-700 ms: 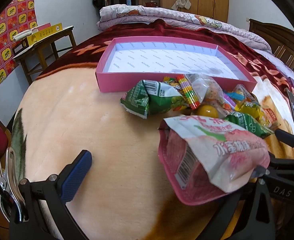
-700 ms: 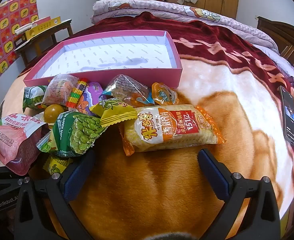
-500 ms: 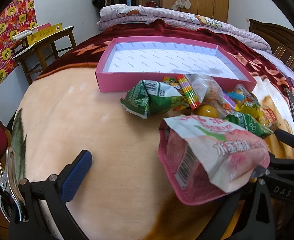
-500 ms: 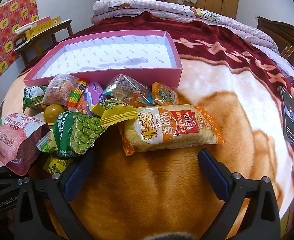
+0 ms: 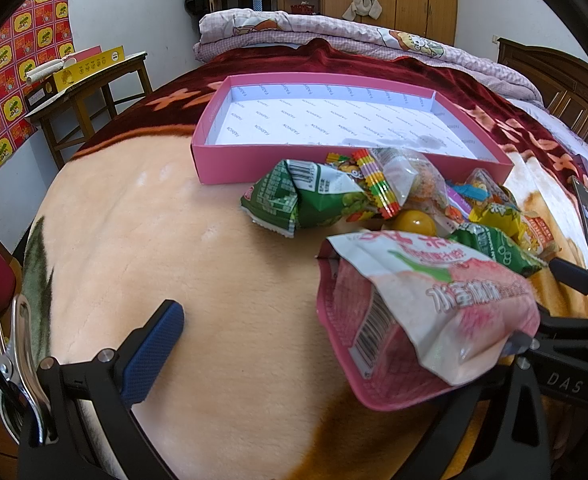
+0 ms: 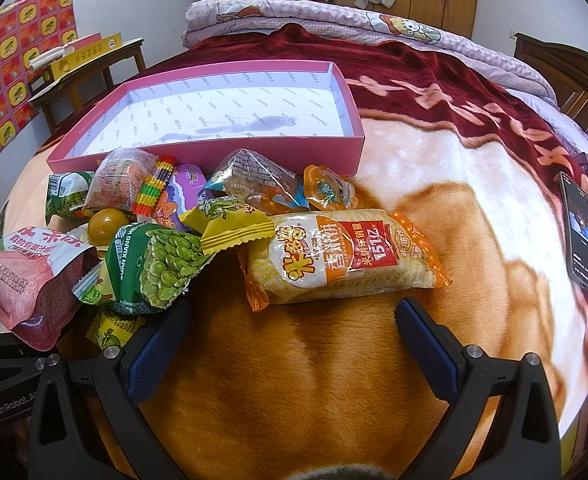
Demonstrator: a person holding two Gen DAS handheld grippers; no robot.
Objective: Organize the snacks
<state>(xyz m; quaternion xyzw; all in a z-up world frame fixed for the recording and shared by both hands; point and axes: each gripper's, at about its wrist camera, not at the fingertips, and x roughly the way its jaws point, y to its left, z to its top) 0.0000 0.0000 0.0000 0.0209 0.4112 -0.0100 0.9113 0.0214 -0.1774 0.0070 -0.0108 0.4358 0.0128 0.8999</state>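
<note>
A pile of snack packets lies on the blanket in front of an empty pink box (image 5: 221,162) (image 6: 253,156). My left gripper (image 5: 326,344) is open; its left finger (image 5: 153,354) shows, and the right finger is hidden behind a pink peach packet (image 5: 422,312) (image 6: 25,280) lying over it. My right gripper (image 6: 289,340) is open and empty, just short of a long orange rice-cracker packet (image 6: 346,256). A green pea packet (image 6: 153,268) lies by its left finger. Another green packet (image 5: 306,196), a yellow ball (image 5: 414,222) and several small candies lie nearer the box.
A phone (image 6: 580,232) lies on the blanket at the right. A wooden side table (image 5: 89,84) with a yellow box stands to the left of the bed. Folded quilts (image 6: 334,20) lie at the far end. A metal clip (image 5: 5,360) is at the left gripper's edge.
</note>
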